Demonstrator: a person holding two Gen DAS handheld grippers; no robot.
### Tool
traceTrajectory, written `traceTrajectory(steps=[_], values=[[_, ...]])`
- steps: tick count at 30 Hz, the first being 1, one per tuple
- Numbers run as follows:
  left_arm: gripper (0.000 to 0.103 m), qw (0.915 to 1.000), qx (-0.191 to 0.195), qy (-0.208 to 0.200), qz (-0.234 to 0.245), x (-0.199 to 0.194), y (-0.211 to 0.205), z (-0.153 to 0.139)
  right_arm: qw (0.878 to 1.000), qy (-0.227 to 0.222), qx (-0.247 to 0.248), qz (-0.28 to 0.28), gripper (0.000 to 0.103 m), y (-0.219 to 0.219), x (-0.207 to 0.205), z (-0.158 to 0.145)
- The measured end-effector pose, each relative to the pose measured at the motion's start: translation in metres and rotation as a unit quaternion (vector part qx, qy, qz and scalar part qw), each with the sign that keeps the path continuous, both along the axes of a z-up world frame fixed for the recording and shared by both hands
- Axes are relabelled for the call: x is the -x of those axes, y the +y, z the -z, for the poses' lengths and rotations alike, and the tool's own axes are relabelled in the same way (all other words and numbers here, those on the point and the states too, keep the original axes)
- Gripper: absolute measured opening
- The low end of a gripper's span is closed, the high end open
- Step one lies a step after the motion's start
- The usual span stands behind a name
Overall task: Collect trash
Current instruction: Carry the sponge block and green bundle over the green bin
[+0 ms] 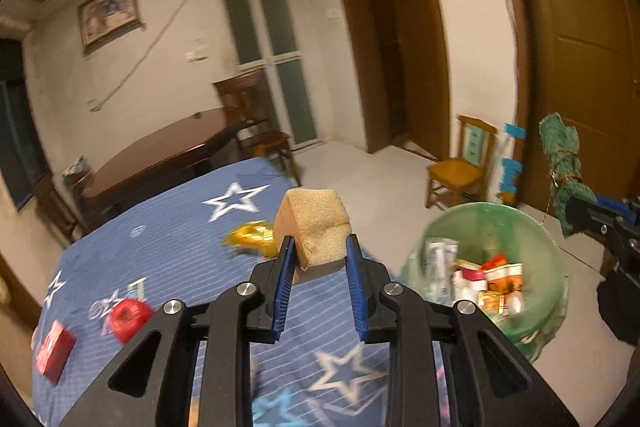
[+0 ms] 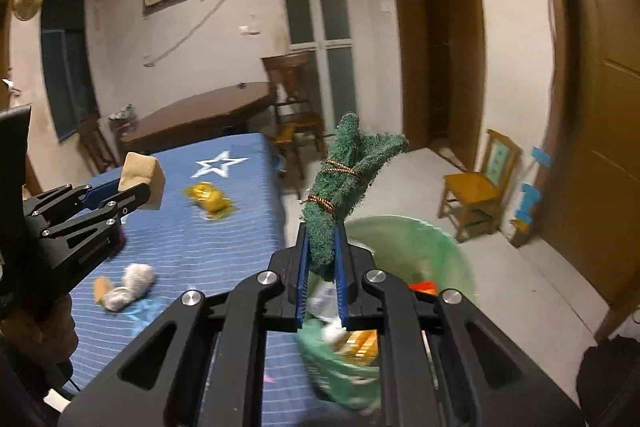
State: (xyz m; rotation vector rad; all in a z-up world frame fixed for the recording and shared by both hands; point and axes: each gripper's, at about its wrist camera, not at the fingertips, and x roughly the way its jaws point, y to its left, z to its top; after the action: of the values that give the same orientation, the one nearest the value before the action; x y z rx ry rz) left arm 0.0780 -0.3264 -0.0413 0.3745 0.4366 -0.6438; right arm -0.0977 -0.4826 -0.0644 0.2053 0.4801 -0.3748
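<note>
My left gripper (image 1: 319, 247) is shut on a tan sponge block (image 1: 314, 227), held above the blue star tablecloth (image 1: 180, 239). The block also shows in the right wrist view (image 2: 142, 175). My right gripper (image 2: 322, 231) is shut on a rolled green scouring cloth tied with cord (image 2: 344, 179), held over the green-lined trash bin (image 2: 420, 239). The cloth also shows in the left wrist view (image 1: 562, 163). The bin (image 1: 492, 267) beside the table holds several wrappers and cups. A gold wrapper (image 1: 252, 237) lies on the cloth.
On the table lie a red ring-shaped object (image 1: 128, 319), a red box (image 1: 54, 351) and crumpled white tissue (image 2: 128, 287). A yellow wooden chair (image 1: 460, 167) stands by the wall. A dark wooden table (image 1: 160, 155) with chairs is behind.
</note>
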Motion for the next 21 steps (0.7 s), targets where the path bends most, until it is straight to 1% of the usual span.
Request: traceTrajectory(steps=[4,8,11,17,19,21], values=[[0.027,0.9993,-0.015,-0.01,0.034,0.006,-0.042,0.005,1.0,0.014,0.01,0.02,0.01,-0.018,0.006,0.001],[0.027,0.9965,-0.03,0.007,0.078,0.01,-0.077,0.016,0.999,0.031,0.017,0.033,0.01,-0.032,0.007,0.004],[0.027,0.9928,-0.045,0.03,0.107,0.007,-0.106,0.03,0.998,0.043,0.017,0.039,0.01,-0.043,0.008,0.007],[0.027,0.9835,-0.062,0.076,0.152,0.001,-0.142,0.055,0.997,0.067,-0.004,0.043,0.01,-0.06,0.006,0.017],[0.027,0.9772,-0.065,0.099,0.177,-0.002,-0.148,0.061,0.996,0.079,-0.021,0.04,0.01,-0.068,0.004,0.023],[0.027,0.9715,-0.067,0.123,0.191,-0.008,-0.154,0.067,0.995,0.089,-0.039,0.036,0.01,-0.074,0.002,0.028]])
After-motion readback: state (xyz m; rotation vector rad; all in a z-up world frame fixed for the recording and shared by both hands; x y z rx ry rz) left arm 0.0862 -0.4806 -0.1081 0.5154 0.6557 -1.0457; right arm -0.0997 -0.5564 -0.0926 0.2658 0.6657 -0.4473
